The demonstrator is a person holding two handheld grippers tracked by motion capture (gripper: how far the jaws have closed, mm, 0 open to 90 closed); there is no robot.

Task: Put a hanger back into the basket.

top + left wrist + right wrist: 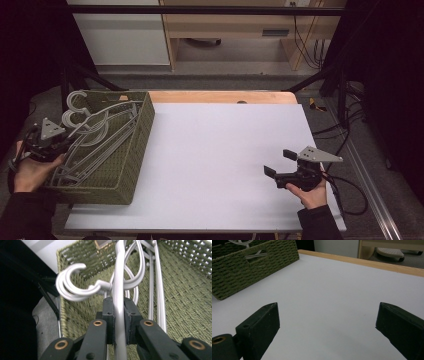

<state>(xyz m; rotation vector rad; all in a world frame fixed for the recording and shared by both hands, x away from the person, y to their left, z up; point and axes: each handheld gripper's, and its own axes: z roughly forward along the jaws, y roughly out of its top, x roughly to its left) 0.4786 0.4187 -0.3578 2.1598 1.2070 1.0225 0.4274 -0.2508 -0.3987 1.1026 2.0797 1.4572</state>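
While a woven green basket (131,150) stands at the left edge of the white table (215,165), the left gripper (59,144) is held at the basket's near left rim, its jaws clamped on the grey bar of a hanger (119,290). In the left gripper view, the bar is seen pinched between the two black pads (109,315), running up and away from them, with the curved hooks (72,287) of the hangers reaching over the basket's wall to the left. Several more grey hangers (100,135) are seen piled inside the basket, their hooks sticking up above its far left corner. The middle of the table is left bare. Further right, near the table's front right corner, the right gripper (280,164) is held just above the white surface in a hand (312,192), its jaws set wide apart and pointed towards the basket, with nothing between them. In the right gripper view, the basket is seen well apart from those jaws, at the upper left.
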